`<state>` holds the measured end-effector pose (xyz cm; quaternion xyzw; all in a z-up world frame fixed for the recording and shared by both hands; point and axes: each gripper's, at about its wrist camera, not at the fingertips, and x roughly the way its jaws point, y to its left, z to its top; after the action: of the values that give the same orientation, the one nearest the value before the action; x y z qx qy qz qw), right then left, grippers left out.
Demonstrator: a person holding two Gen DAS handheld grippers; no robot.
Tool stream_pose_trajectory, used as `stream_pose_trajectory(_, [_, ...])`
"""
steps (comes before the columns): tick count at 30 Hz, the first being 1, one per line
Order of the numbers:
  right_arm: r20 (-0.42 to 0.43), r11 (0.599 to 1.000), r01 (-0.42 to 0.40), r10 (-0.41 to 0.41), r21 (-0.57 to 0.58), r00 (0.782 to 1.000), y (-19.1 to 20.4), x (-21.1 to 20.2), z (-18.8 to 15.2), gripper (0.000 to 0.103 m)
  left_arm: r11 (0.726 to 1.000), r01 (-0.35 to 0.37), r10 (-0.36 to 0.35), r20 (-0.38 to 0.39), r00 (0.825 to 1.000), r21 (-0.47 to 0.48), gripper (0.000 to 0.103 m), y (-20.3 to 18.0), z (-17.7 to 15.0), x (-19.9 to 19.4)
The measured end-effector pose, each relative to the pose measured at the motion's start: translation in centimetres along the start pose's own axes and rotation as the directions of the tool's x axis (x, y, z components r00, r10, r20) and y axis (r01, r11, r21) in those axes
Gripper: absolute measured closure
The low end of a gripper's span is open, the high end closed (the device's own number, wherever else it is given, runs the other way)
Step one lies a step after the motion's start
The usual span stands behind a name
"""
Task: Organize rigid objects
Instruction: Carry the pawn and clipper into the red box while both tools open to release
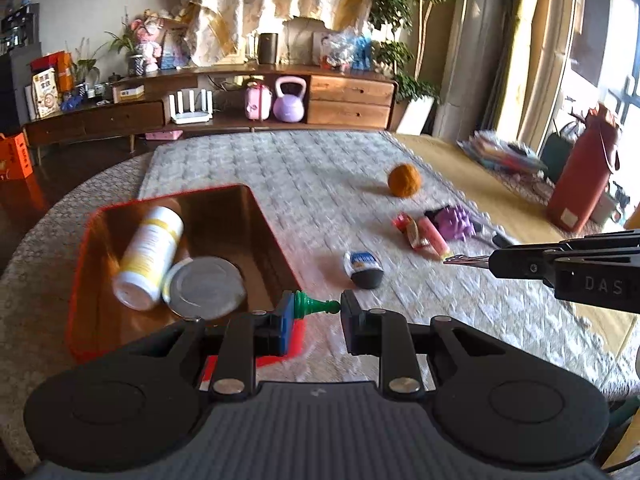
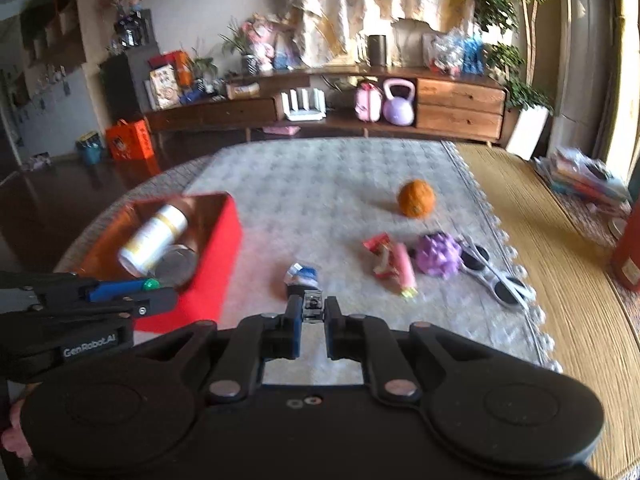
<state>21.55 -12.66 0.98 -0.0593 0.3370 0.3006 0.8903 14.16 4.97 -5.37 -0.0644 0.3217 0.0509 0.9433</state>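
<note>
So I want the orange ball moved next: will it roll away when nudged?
Probably. The orange ball looks round and sits free on the quilted mat, so a push may send it rolling. Its fuzzy-looking surface suggests it is light and grippable.

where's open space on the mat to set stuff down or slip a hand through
Free: the far stretch of mat beyond the orange ball, and the strip between the red box and the small blue-white pack. Crowded: the cluster of pink packet, purple toy and scissors.
</note>
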Motion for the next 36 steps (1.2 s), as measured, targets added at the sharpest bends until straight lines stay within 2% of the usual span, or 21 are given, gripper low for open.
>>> stream_pose_trajectory(6, [0.026, 0.998, -0.049, 0.050, -0.027, 0.998, 2.5, 0.3, 1.7, 0.093, 1.000, -0.020, 0.021, 0.049, 0.999, -0.021, 0.079, 2.6, 1.8, -1.2])
stream_pose_trajectory(11, [0.035, 0.994, -0.083, 0.086, -0.073, 0.996, 4.9, 1.0, 2.8, 0.092, 0.999, -0.041, 0.041, 0.069, 0.997, -0.006, 0.079, 4.7, 3.7, -0.8])
stream_pose_trajectory(21, [0.007, 0.976, -0.113, 0.117, -0.189, 0.993, 8.8, 6.0, 4.1, 0.093, 0.998, -0.041, 0.040, 0.008, 0.999, 0.046, 0.079, 7.9, 6.2, 4.4])
stream_pose_trajectory(27, [-0.020, 0.955, -0.118, 0.116, -0.271, 0.993, 11.2, 9.4, 4.2, 0.093, 0.999, -0.027, 0.028, -0.057, 0.998, 0.018, 0.079, 9.3, 6.8, 7.9])
stream_pose_trajectory(31, [-0.038, 0.946, -0.100, 0.092, -0.310, 0.995, 12.3, 11.7, 4.0, 0.093, 1.000, -0.012, 0.010, -0.094, 0.996, -0.021, 0.079, 10.4, 7.4, 10.1])
stream_pose_trajectory(36, [-0.057, 0.929, -0.073, 0.056, -0.363, 0.997, 13.2, 13.9, 3.7, 0.093, 1.000, -0.003, 0.004, -0.137, 0.991, 0.012, 0.079, 10.3, 7.3, 12.5])
